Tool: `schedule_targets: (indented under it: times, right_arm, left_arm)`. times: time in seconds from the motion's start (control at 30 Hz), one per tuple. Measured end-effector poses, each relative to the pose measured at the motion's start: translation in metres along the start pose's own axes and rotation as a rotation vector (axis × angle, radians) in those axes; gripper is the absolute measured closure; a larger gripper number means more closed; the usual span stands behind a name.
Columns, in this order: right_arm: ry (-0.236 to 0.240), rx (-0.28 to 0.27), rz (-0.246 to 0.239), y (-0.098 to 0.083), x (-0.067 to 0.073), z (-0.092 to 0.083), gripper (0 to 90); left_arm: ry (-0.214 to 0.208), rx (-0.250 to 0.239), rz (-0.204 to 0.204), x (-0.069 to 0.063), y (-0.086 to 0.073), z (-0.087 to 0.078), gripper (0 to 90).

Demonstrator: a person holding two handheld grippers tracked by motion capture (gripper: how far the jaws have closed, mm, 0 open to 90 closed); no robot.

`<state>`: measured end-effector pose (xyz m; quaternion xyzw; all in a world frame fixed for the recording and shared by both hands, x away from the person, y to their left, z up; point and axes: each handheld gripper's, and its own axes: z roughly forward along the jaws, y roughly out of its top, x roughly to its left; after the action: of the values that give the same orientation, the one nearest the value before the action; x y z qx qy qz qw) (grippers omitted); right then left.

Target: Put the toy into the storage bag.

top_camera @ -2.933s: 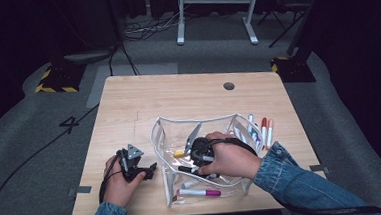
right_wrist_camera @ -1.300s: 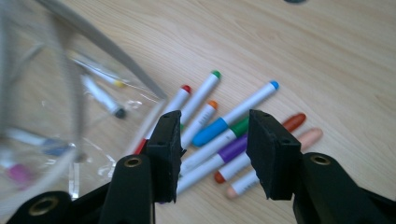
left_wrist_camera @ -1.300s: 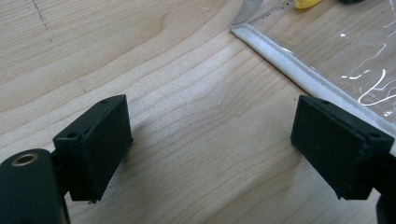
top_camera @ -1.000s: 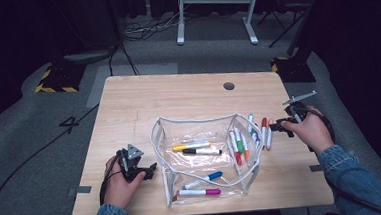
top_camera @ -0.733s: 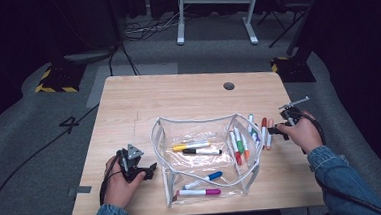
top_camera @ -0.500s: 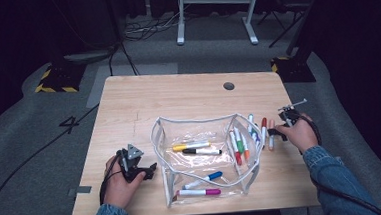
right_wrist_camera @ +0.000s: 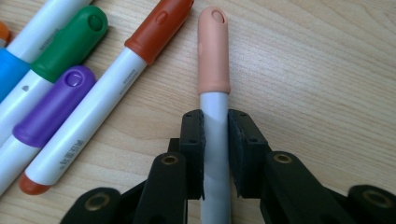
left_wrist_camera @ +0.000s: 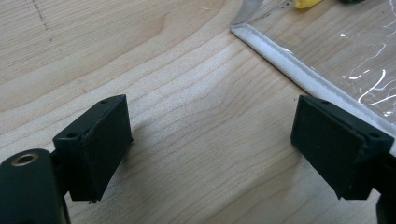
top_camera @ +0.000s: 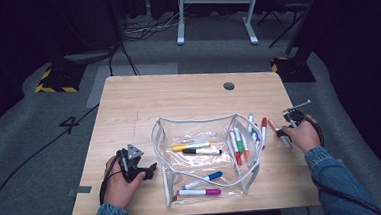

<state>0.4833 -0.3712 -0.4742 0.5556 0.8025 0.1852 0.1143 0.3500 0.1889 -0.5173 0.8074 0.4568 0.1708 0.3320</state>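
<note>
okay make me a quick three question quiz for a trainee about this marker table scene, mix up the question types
1. True or false: the right gripper is shut on the peach-capped marker.
2. What lies between the pads of the left gripper? A) a yellow marker B) bare table C) the pouch's zipper pull
3. Fill in: in the right gripper view, the marker lying right beside the peach-capped one has a ____ cap.

Key:
1. True; both pads press on its white barrel.
2. B; the pads stand wide apart over the wooden table, with the white edge of the clear pouch beside one pad.
3. Red, on the red-capped marker.
</note>
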Motion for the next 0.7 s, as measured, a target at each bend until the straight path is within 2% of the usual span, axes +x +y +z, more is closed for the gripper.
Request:
schedule_targets:
  times: [0.1,0.33,0.53,0.7]
  right_arm:
    - [0.017,-0.022,0.005,0.002,-0.001,-0.008,77.2]
    - [0.058,-0.066,-0.045,0.012,0.006,-0.043,77.2]
    - [0.095,-0.108,-0.1,0.022,0.019,-0.076,77.2]
    - [0.134,-0.121,-0.164,0.029,0.035,-0.102,77.2]
  left_arm:
    - [0.0,0.0,-0.001,0.0,0.0,0.0,12.6]
    - [0.0,0.0,-0.001,0.0,0.0,0.0,12.7]
    - [0.002,-0.005,-0.002,0.0,0.0,0.0,12.6]
    - [0.002,-0.004,-0.002,0.0,0.0,0.0,12.6]
